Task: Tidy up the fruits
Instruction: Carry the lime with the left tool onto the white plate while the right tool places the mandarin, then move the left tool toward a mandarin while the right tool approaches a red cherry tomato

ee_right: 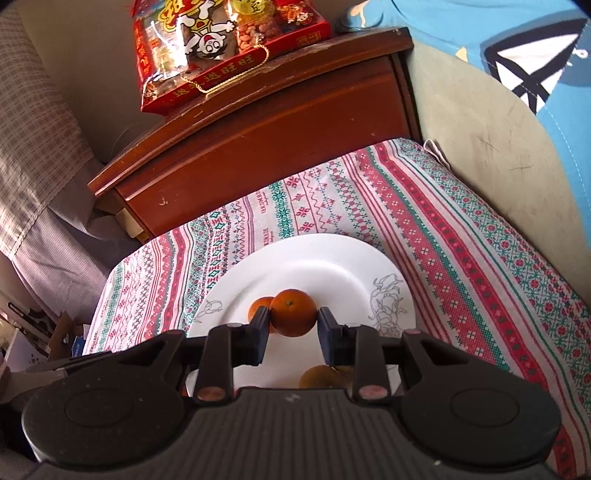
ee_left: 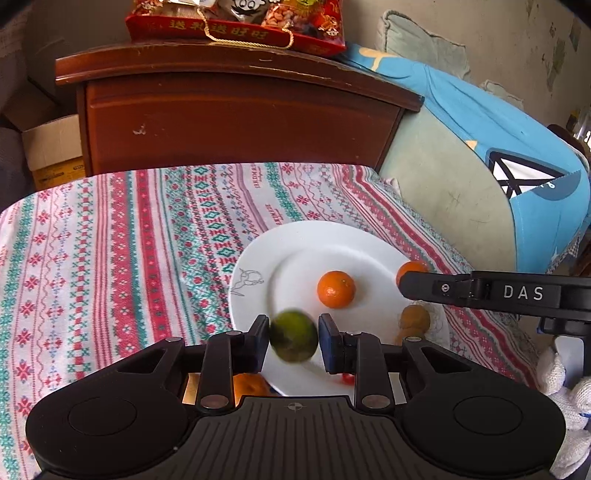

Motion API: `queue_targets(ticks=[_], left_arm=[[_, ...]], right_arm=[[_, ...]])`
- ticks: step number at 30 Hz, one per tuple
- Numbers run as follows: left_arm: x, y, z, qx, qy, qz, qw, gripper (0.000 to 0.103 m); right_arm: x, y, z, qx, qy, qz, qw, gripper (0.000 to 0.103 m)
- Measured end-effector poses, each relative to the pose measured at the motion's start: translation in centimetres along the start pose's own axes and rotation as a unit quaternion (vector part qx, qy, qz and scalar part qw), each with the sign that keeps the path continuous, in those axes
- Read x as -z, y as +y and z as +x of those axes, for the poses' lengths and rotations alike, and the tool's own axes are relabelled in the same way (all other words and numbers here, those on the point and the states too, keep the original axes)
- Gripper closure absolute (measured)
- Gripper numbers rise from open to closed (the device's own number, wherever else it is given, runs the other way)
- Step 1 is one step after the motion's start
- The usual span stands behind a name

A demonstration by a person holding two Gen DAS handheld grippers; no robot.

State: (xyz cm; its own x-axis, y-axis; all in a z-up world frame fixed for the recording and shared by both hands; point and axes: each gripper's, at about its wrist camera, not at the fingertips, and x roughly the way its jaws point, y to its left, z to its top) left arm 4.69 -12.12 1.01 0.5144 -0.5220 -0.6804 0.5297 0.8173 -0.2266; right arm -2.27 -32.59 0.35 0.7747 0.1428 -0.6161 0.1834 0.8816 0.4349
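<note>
We kept the round white ceramic plate (ee_left: 255, 258) with faint line drawings on its rim as our landmark; it lay on the red, green and white patterned cloth (ee_left: 110, 240) covering the tabletop.

At the plate's near left edge, our left gripper (ee_left: 293, 338) had its jaws standing apart on either side of a blurred round green citrus fruit (ee_left: 293, 336). The fruit nearly filled the gap between the pads, and we could not tell whether they were still pressing it or had let it go. A small orange mandarin (ee_left: 336, 289) rested in the middle of the plate.

Over the plate's near right side, our right gripper (ee_right: 294, 325) was clenched on a second orange mandarin (ee_right: 293, 312), pinched between both pads above the plate surface. A dull brownish fruit (ee_left: 415, 320) lay at the plate's near right rim.

Beyond the plate stood a dark reddish-brown wooden cabinet (ee_left: 236, 118), with a red snack gift pack (ee_left: 236, 22) on top.
</note>
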Motion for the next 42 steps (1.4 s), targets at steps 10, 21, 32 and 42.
queue_targets(ticks=[10,21,32,42], left_arm=[[-1.4,0.1,-1.1,0.000,-0.022,-0.016,0.9996,0.075],[-2.1,2.9,-4.2,-0.037,-0.022,-0.044,0.9981,0.074],[-2.3,4.3,-8.9,-0.070,-0.051,-0.067,0.9940,0.071],[3.1,5.5,-12.5,-0.129,-0.080,-0.068,0.9861,0.062]], right_arm=[[-0.8,-0.1,-0.7,-0.001,-0.019,0.031,0.999,0.070],[0.7,2.3,-2.6,0.019,-0.020,0.028,0.999,0.057],[1.4,5.4,-1.0,-0.023,0.000,-0.074,0.997,0.054],[5.8,9.4,-2.9,-0.038,-0.003,-0.152,0.988,0.053]])
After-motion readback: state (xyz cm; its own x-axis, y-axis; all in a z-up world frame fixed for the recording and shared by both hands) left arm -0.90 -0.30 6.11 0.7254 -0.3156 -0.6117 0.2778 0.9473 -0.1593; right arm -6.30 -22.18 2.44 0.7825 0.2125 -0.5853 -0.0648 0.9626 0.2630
